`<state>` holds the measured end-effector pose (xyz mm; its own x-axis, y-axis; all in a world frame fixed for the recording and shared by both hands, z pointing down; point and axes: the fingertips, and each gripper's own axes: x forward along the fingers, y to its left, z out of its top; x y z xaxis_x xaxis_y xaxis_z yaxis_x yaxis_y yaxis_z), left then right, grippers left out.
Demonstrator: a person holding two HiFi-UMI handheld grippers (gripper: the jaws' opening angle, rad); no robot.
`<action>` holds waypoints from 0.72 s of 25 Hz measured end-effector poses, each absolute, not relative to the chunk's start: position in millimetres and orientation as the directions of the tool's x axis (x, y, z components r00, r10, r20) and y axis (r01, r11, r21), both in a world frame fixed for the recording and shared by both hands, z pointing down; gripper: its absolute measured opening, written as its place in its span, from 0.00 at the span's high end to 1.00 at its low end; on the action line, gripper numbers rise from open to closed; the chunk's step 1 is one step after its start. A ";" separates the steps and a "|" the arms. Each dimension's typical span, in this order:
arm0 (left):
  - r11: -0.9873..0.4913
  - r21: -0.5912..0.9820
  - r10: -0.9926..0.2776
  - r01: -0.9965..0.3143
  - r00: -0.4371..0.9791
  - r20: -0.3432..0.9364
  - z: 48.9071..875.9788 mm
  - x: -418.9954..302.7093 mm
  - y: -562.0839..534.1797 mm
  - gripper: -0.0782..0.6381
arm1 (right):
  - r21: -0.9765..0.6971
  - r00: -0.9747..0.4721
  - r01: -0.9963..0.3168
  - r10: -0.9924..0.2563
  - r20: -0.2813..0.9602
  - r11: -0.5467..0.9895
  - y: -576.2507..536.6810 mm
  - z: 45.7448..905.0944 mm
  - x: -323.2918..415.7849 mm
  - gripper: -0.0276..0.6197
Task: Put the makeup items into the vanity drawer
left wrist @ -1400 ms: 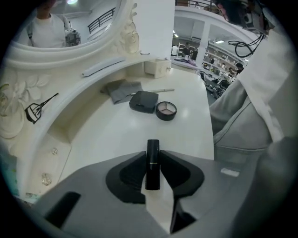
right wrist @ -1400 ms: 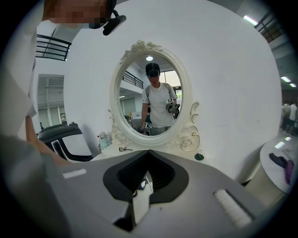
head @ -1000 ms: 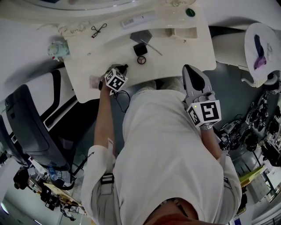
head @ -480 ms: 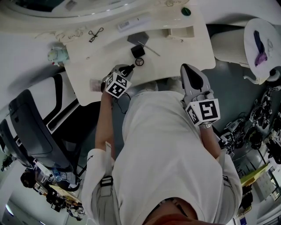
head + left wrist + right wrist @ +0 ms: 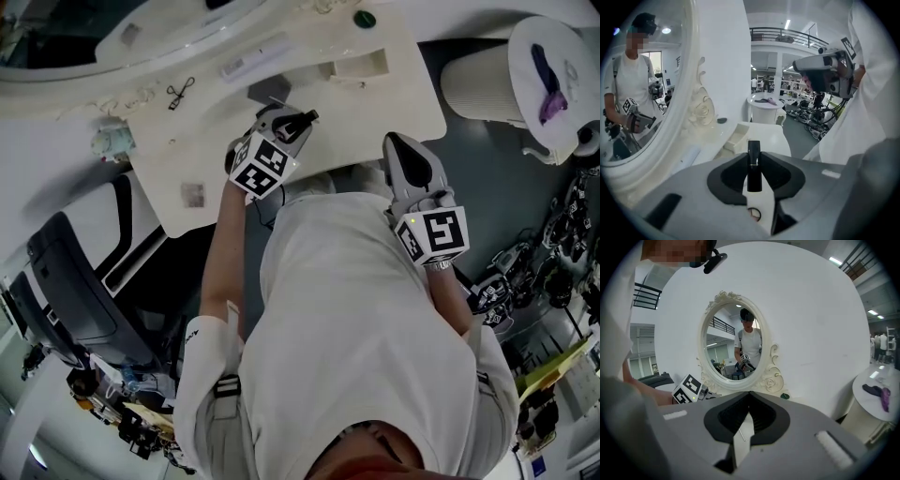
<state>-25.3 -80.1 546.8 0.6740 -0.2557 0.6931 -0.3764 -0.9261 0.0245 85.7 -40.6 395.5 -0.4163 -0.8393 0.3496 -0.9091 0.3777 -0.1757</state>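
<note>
In the head view the left hand-held gripper (image 5: 291, 124) is raised over the bench (image 5: 169, 169) in front of the mirror (image 5: 187, 42), with a slim black tube (image 5: 309, 115) sticking out past its tips. The right hand-held gripper (image 5: 401, 148) hangs off the bench edge, farther from the mirror, close to the person's body. An eyelash curler (image 5: 180, 91) and a white tube (image 5: 255, 58) lie on the bench near the mirror's foot. A small open cream compartment (image 5: 361, 66) sits beside them; whether that is the drawer meant I cannot tell. In the left gripper view the jaws of the left hand-held gripper (image 5: 753, 159) stand only a narrow way apart and press on both sides of the black tube (image 5: 753, 147), which stands upright between them to the right of the mirror (image 5: 647, 84). It looks a light, rigid, glossy plastic piece with a fine seam across it, so it will likely slide or swivel in a loose pinch. Gripping the barrel near its middle, not the cap end alone, seems safest. In the right gripper view the right hand-held gripper (image 5: 749, 393) faces the mirror (image 5: 733, 350), its jaw tips closed together on nothing.
</note>
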 end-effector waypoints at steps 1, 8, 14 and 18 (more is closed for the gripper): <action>-0.931 0.028 -0.247 -0.364 0.682 0.688 544.2 -13.2 -83.4 0.76 | -0.177 -0.409 -0.912 -0.842 0.352 0.369 -40.4 395.9 94.0 0.94; -0.950 0.018 -0.217 -0.312 0.701 0.679 540.6 61.6 -107.2 0.76 | -0.167 -0.362 -0.932 -0.860 0.360 0.322 -50.8 393.8 156.4 0.94; -0.965 0.000 -0.188 -0.261 0.693 0.696 556.6 109.5 -133.7 0.76 | -0.159 -0.298 -0.954 -0.870 0.392 0.254 -52.2 401.1 202.3 0.94; -0.967 0.003 -0.176 -0.255 0.677 0.715 575.7 129.7 -155.4 0.76 | -0.154 -0.255 -0.966 -0.875 0.411 0.209 -52.8 406.8 230.1 0.94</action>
